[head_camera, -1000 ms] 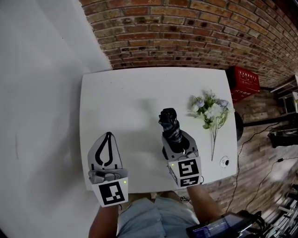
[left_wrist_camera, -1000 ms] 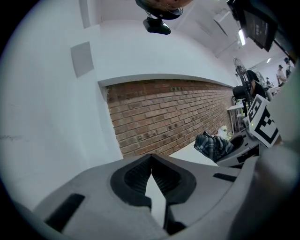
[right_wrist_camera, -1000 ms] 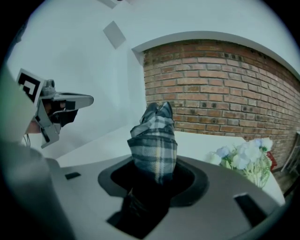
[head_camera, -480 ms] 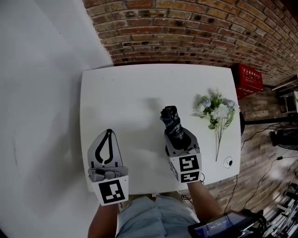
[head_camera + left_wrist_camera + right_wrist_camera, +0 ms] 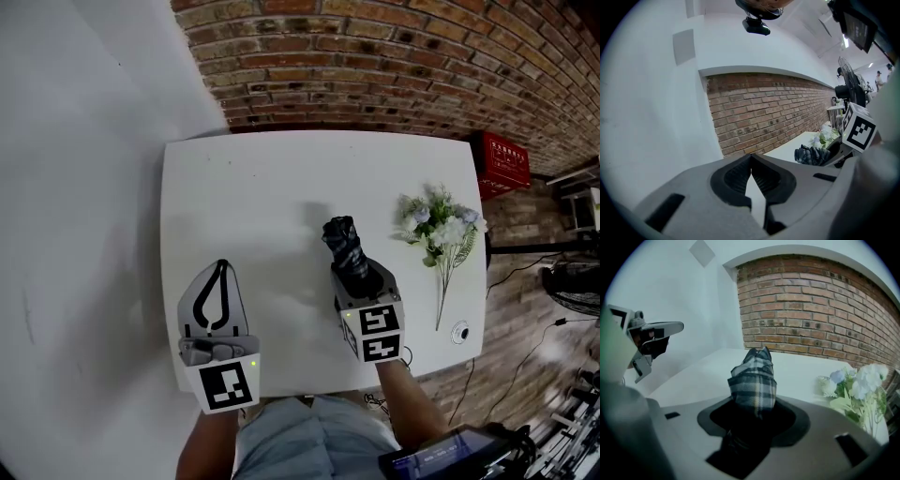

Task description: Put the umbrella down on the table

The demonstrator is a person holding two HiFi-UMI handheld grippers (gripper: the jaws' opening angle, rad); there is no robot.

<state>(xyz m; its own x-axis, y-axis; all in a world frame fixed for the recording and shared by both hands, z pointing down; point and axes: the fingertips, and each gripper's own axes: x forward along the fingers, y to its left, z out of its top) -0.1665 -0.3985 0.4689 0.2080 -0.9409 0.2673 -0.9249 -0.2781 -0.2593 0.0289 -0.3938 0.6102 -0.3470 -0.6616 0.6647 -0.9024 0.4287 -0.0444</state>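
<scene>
A folded plaid umbrella sticks out forward from my right gripper over the white table, right of the middle. In the right gripper view its checked fabric fills the gap between the jaws, which still close on it while they are opening. Whether the umbrella's tip touches the tabletop I cannot tell. My left gripper hovers over the table's near left part, its fingertips together with nothing between them, as the left gripper view also shows.
A bunch of artificial flowers lies at the table's right side, with a small round object near the front right corner. Behind stands a brick wall, and a red crate sits on the floor to the right.
My right gripper has sunk a little toward the table with the umbrella, tipping it further down. The left gripper has shifted only slightly.
</scene>
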